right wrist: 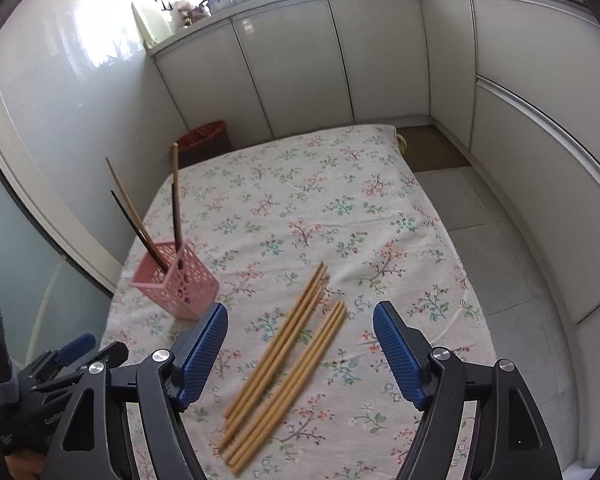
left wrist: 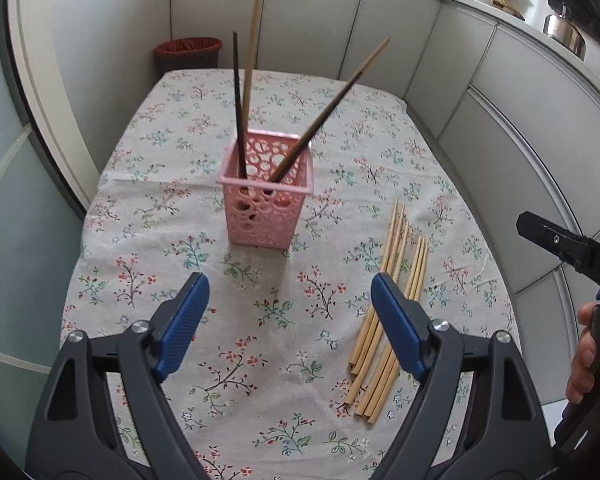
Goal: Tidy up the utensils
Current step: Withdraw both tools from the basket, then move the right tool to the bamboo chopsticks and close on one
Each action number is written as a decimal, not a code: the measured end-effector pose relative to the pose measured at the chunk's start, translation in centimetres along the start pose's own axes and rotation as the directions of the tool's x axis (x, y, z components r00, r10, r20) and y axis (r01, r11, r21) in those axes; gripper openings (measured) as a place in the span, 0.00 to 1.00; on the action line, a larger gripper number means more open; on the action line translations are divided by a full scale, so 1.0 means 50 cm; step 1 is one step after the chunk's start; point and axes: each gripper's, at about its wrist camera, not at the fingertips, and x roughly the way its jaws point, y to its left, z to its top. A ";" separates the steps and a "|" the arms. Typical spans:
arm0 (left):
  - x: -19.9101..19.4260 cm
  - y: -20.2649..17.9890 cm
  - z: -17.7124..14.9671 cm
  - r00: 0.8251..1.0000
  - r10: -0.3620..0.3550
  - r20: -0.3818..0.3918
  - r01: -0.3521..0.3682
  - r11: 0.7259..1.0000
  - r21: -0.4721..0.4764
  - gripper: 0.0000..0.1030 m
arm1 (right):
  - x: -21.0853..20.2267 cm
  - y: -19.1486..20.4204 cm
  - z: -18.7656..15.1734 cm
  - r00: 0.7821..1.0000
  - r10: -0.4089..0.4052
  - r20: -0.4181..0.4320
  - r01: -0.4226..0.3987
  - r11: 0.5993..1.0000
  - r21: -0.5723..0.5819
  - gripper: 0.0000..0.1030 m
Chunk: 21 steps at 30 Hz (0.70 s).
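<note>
On the floral tablecloth (right wrist: 300, 208), a loose bundle of about eight bamboo chopsticks (right wrist: 288, 356) lies between the wide-open, empty fingers of the right gripper (right wrist: 298, 354). Left of it, the left gripper (left wrist: 290, 322) hovers equally wide apart and empty, facing the pink perforated holder (left wrist: 266, 200), which stands upright with three chopsticks (left wrist: 248, 80) leaning inside. Only the left view shows a hand (left wrist: 586, 356) on the other tool's grip.
</note>
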 end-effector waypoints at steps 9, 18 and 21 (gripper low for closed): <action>0.061 -0.026 -0.011 0.997 0.027 -0.075 -0.022 0.998 0.066 0.81 | 0.112 -0.065 -0.041 0.984 -0.037 -0.176 0.045 0.998 0.043 0.74; 0.085 -0.035 -0.010 0.994 -0.001 -0.110 0.011 0.996 0.090 0.81 | 0.218 -0.047 -0.067 0.952 -0.067 -0.300 0.060 0.998 -0.032 0.74; 0.085 -0.036 -0.009 0.994 0.003 -0.110 0.007 0.995 0.098 0.81 | 0.241 -0.049 -0.067 0.942 -0.071 -0.329 0.067 0.997 -0.025 0.73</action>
